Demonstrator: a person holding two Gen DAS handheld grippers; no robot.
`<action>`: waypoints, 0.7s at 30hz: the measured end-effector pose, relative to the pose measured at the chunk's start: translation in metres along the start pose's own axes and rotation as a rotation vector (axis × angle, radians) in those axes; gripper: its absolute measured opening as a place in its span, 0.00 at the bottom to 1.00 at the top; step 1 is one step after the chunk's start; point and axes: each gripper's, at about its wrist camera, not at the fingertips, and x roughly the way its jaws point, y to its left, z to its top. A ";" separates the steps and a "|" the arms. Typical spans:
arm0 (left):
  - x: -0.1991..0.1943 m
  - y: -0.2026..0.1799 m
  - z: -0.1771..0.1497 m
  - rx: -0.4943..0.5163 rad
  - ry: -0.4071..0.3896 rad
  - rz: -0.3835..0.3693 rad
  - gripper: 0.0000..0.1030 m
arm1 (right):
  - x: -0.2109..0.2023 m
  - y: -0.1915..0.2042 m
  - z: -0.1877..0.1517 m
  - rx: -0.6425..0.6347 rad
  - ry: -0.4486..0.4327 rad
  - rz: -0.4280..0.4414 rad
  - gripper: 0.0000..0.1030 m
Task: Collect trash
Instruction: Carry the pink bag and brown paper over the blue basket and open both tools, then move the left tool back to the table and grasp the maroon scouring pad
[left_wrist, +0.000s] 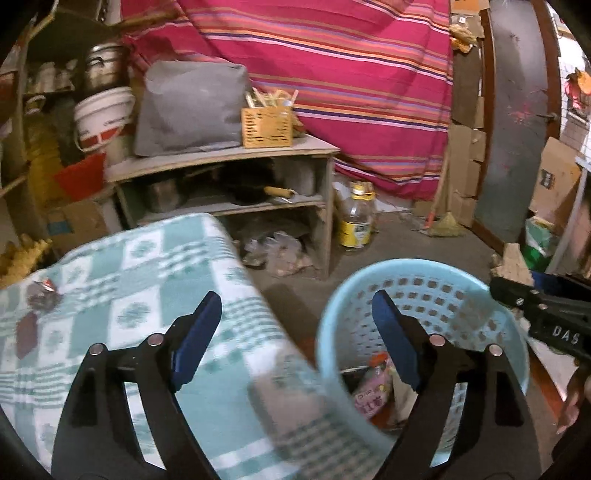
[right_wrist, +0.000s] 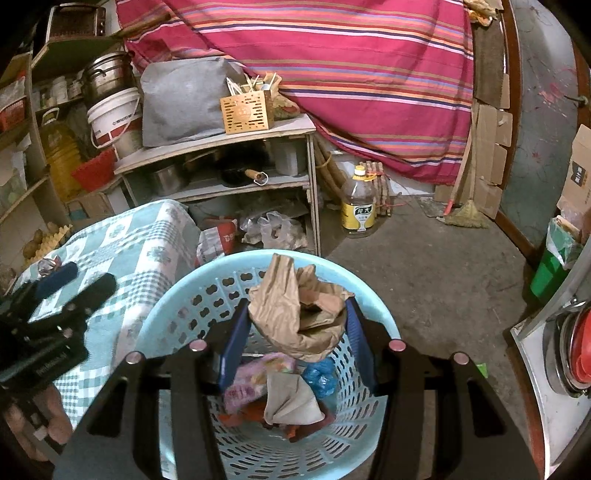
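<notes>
A light blue perforated basket (right_wrist: 177, 306) stands on the floor beside a table with a green checked cloth (right_wrist: 122, 243). It holds several wrappers and scraps, among them a pink packet (right_wrist: 251, 380). My right gripper (right_wrist: 295, 325) is shut on a crumpled brown paper bag (right_wrist: 295, 310), held over the basket's mouth. My left gripper (left_wrist: 295, 325) is open and empty, over the table's edge next to the basket (left_wrist: 436, 291). A small crumpled foil wrapper (left_wrist: 42, 291) lies on the cloth at the far left; it also shows in the right wrist view (right_wrist: 48, 264).
A wooden shelf unit (left_wrist: 229, 155) with pans stands behind the table, with plastic bags (left_wrist: 280, 251) at its foot. An oil bottle (left_wrist: 356, 218) and a broom (left_wrist: 443, 225) are on the concrete floor. A striped red cloth (left_wrist: 351, 74) hangs behind. A green bin (right_wrist: 550, 273) stands right.
</notes>
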 end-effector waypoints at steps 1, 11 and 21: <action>-0.002 0.004 0.001 -0.003 -0.003 0.009 0.84 | 0.000 0.002 0.000 0.000 0.000 0.002 0.50; -0.034 0.071 0.001 -0.042 -0.043 0.145 0.93 | 0.003 0.027 0.002 -0.003 0.004 0.012 0.69; -0.063 0.142 -0.013 -0.066 -0.048 0.285 0.95 | -0.002 0.066 0.007 -0.006 -0.026 0.014 0.81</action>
